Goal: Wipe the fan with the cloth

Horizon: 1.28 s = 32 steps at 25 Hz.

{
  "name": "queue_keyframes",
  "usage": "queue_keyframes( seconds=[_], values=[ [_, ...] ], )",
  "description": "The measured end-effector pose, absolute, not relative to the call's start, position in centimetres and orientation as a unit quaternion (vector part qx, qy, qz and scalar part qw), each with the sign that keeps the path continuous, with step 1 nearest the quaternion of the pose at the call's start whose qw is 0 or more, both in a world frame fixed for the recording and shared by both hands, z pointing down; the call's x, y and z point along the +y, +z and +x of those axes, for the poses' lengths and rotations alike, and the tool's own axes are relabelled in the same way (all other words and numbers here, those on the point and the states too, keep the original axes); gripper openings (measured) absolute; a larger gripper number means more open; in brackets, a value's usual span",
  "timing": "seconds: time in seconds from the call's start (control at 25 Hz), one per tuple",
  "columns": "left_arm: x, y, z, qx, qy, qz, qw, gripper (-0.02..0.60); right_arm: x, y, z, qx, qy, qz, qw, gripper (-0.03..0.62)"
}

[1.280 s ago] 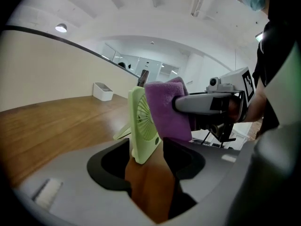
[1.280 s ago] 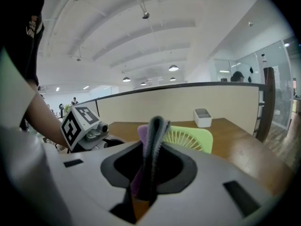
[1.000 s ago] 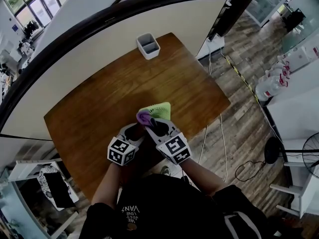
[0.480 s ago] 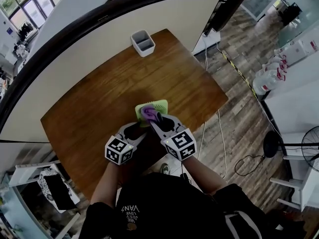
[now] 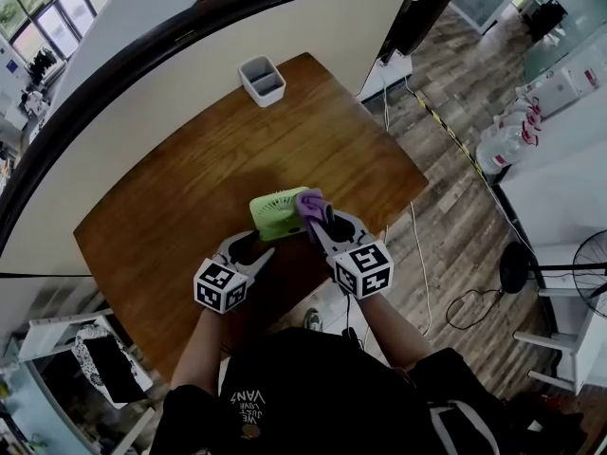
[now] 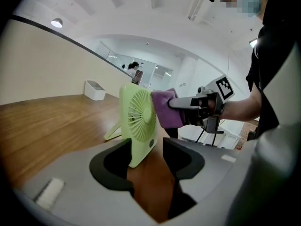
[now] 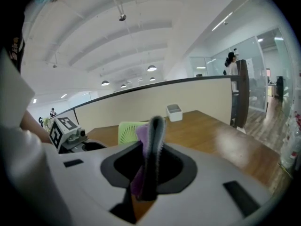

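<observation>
A small green fan (image 5: 276,214) stands upright on the wooden table (image 5: 180,188), its grille facing the person. My right gripper (image 5: 321,222) is shut on a purple cloth (image 5: 311,203), which presses against the fan's right edge. In the left gripper view the cloth (image 6: 167,108) lies against the fan (image 6: 137,121) grille, with the right gripper (image 6: 197,108) behind it. My left gripper (image 5: 252,252) is open just in front of the fan's base; the fan's lower corner sits by its left finger (image 6: 113,161). The right gripper view shows the cloth (image 7: 141,135) between shut fingers.
A white two-slot holder (image 5: 262,80) stands at the table's far edge, against a cream partition wall (image 5: 190,74). The table's near edge is right under the grippers. Cables (image 5: 417,254) and a floor fan (image 5: 593,282) lie on the floor to the right.
The right gripper has carried the purple cloth across the fan's face from its left side to its right edge. The left gripper has stayed open near the fan's base.
</observation>
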<state>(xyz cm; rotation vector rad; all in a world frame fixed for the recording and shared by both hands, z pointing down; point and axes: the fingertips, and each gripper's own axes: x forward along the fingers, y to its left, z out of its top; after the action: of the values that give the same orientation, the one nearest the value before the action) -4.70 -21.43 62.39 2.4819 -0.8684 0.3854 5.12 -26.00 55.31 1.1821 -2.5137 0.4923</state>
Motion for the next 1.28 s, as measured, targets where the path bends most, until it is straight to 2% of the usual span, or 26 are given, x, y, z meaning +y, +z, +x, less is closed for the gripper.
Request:
queue_keyframes(
  seconds=[0.48, 1.04, 1.28],
  values=[
    [-21.5, 62.3, -5.3, -0.330, 0.127, 0.900, 0.255, 0.206, -25.7, 55.8, 7.8, -0.857, 0.191, 0.454, 0.153, 0.084],
    [-18.9, 62.8, -9.9, -0.381, 0.132, 0.875, 0.269, 0.206, -21.8, 57.0, -5.0, -0.935, 0.116, 0.284, 0.175, 0.084],
    [-18.4, 62.7, -10.0, -0.391, 0.123, 0.870, 0.274, 0.206, -22.1, 58.5, -6.0, -0.930, 0.126, 0.282, 0.197, 0.084]
  ],
)
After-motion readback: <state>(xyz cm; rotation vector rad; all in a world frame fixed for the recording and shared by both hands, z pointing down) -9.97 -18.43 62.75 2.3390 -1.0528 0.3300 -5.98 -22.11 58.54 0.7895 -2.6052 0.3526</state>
